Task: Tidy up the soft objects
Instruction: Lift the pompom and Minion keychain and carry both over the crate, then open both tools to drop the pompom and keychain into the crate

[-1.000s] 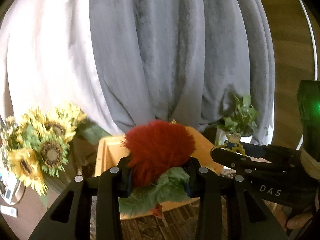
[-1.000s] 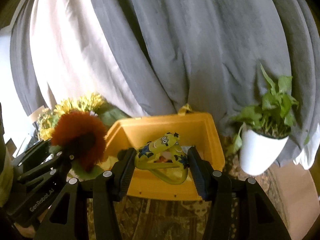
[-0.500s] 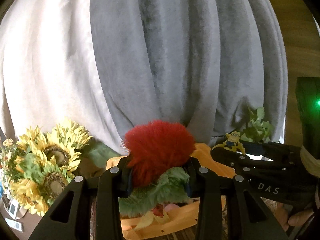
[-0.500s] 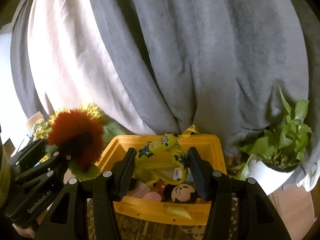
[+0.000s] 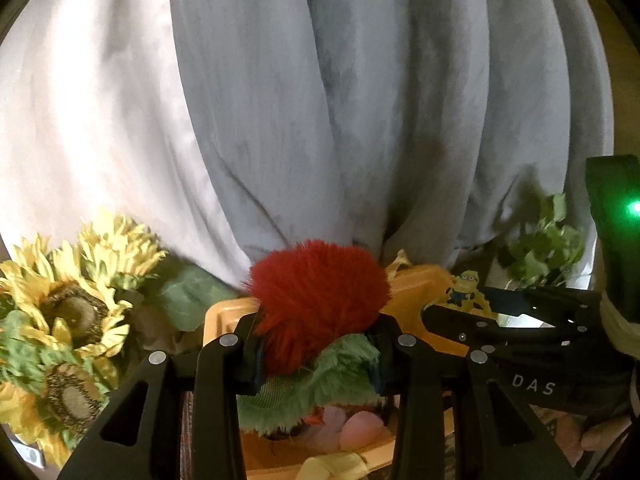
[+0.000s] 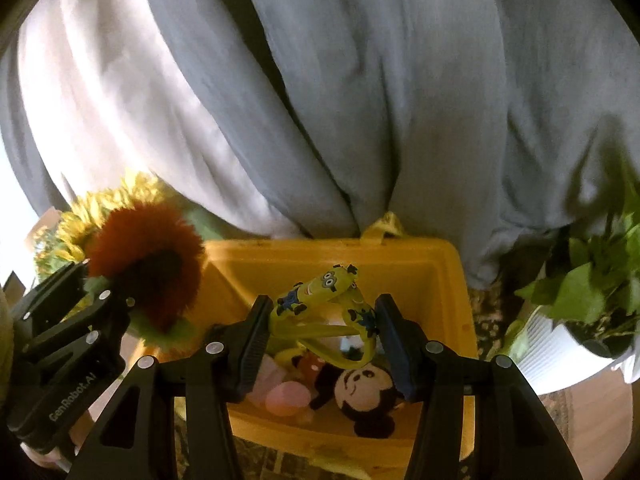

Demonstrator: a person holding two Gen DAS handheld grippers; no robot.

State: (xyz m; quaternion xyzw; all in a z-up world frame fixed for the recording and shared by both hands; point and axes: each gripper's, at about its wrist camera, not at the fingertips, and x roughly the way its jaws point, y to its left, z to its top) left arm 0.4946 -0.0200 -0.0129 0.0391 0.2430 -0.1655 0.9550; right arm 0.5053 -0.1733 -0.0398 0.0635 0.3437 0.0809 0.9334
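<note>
Left wrist: bin (image 5: pixel 416 284) mostly hidden

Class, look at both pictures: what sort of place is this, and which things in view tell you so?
Probably a room in a home: long grey curtains hang behind, a potted plant and sunflowers stand as decoration, and a yellow bin holds soft toys.

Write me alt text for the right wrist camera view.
The right tongs grip a yellow Minions toy above a yellow bin holding plush toys. At left, the left tongs hold a red and green furry toy; grey curtains hang behind.
</note>
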